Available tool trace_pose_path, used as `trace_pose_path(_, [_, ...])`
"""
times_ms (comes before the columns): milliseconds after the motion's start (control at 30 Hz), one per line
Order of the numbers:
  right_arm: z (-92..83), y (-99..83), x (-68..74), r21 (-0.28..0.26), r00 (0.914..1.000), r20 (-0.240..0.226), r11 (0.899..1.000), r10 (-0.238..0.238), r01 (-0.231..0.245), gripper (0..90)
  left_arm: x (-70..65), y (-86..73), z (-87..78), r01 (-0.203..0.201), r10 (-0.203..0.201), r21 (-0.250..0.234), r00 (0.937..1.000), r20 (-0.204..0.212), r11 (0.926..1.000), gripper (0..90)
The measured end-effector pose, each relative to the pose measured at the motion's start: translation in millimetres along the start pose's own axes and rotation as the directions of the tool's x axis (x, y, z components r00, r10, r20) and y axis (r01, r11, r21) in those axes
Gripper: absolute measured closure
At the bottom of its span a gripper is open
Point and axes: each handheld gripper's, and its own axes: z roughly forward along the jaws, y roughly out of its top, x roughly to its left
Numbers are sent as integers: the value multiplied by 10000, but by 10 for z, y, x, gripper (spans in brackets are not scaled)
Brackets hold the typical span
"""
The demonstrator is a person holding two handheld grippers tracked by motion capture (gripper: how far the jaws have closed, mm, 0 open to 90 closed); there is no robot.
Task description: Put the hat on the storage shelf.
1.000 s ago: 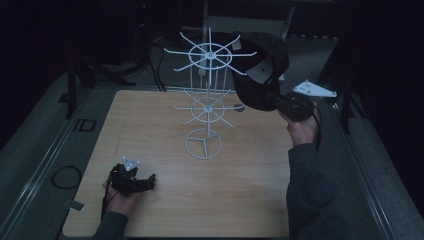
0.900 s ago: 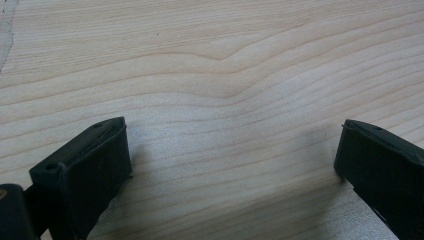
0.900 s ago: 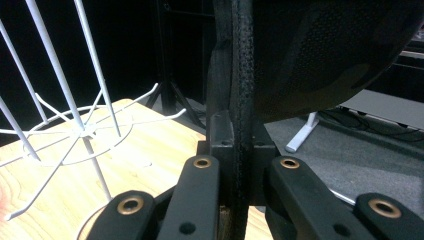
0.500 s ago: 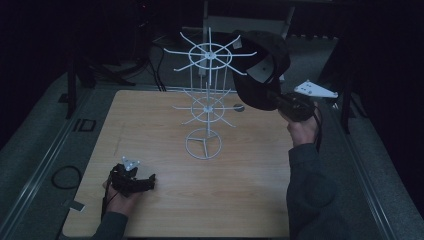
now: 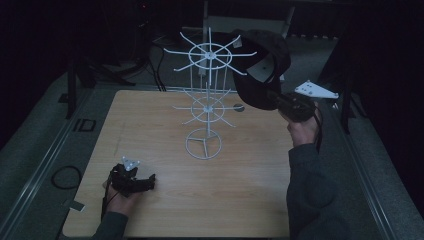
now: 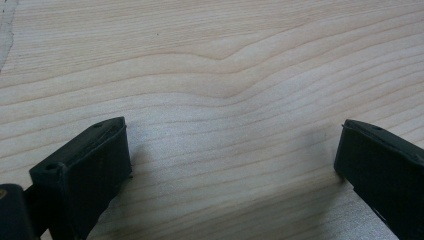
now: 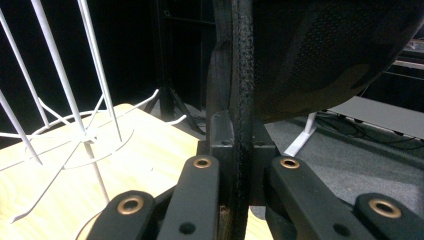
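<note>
A white wire display rack (image 5: 206,102) with two tiers of arms stands on the wooden table (image 5: 140,125). A dark cap (image 5: 261,62) hangs in the air at the right side of the rack's top tier, and my right gripper (image 5: 278,102) is shut on its brim. In the right gripper view the brim (image 7: 239,90) runs up between the shut jaws, the cap's crown (image 7: 330,50) bulges to the right and the rack's arms (image 7: 75,100) stand to the left. My left gripper (image 5: 148,182) lies on the table near the front left, open, with bare wood (image 6: 225,90) between its jaws.
Dark stands and cables crowd the space behind the table's far edge. A metal rail (image 5: 45,165) runs along the left side, with a cable loop (image 5: 65,176) on the grey floor beside it.
The right gripper has shifted the cap slightly toward the rack's top tier. The left gripper has stayed where it was.
</note>
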Motion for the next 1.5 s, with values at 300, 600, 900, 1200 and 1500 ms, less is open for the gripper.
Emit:
trace_pose_path(300, [-10,7,7,-78,9999,66,9999,-95,96,866,-1,0,0,9,-9,-2,10000,-2,10000,15])
trace_pose_path(600, [-32,24,2,-205,9997,123,9996,-211,213,866,0,0,0,1,-1,-1,10000,0,10000,15])
trace_pose_path(900, [-29,27,16,-252,9995,121,9992,-296,299,866,-1,0,0,9,-9,-3,10000,-2,10000,15])
trace_pose_path(1200, [-39,30,32,-351,9991,101,9986,-400,403,866,-2,0,0,22,-22,-3,10000,-1,10000,15])
trace_pose_path(1500, [-52,32,56,-475,9983,74,9972,-575,578,866,-1,0,0,9,-9,-3,10000,0,10000,15])
